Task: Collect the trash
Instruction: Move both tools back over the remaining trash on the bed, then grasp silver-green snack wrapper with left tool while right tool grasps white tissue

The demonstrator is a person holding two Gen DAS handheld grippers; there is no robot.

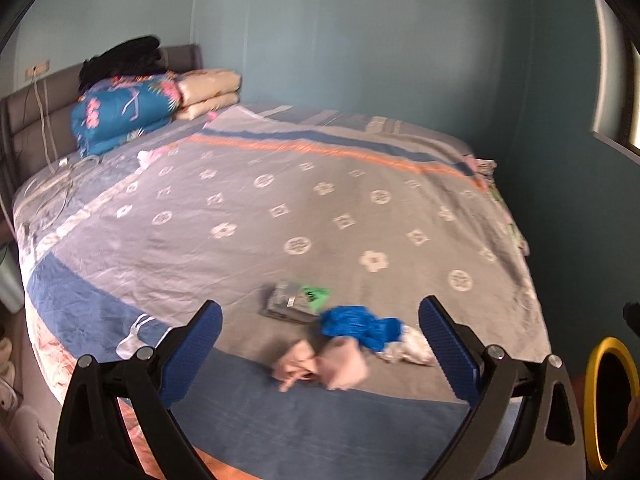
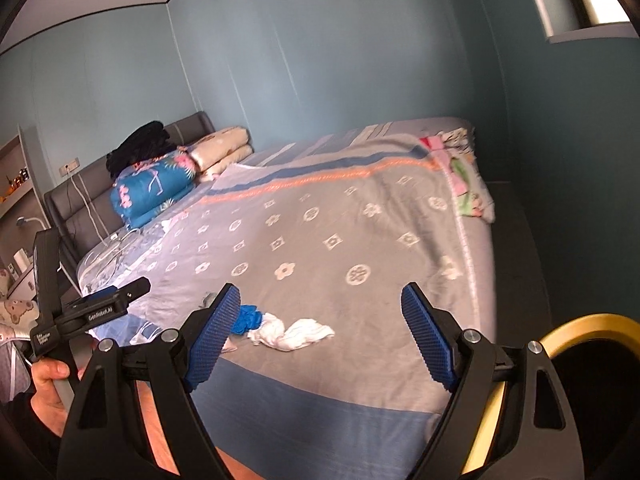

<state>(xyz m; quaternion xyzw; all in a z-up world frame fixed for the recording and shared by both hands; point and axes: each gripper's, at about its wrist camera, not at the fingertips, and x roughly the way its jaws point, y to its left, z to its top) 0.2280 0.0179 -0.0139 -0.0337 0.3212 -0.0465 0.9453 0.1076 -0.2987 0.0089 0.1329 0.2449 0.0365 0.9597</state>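
the left tongs (image 1: 320, 344) stand wide open with nothing between the pads, pointing at the near edge of the bed (image 1: 280, 208). the right tongs (image 2: 320, 332) are also spread wide and grip nothing. the trash lies in a loose cluster on the grey patterned bedspread near the foot: a grey and green wrapper (image 1: 296, 298), a crumpled blue bag (image 1: 356, 326), pinkish tissue (image 1: 320, 368) and white tissue (image 2: 290, 334). a yellow-rimmed bin (image 2: 580, 330) stands beside the bed, to the right. folded quilts (image 1: 132, 108) sit by the headboard.
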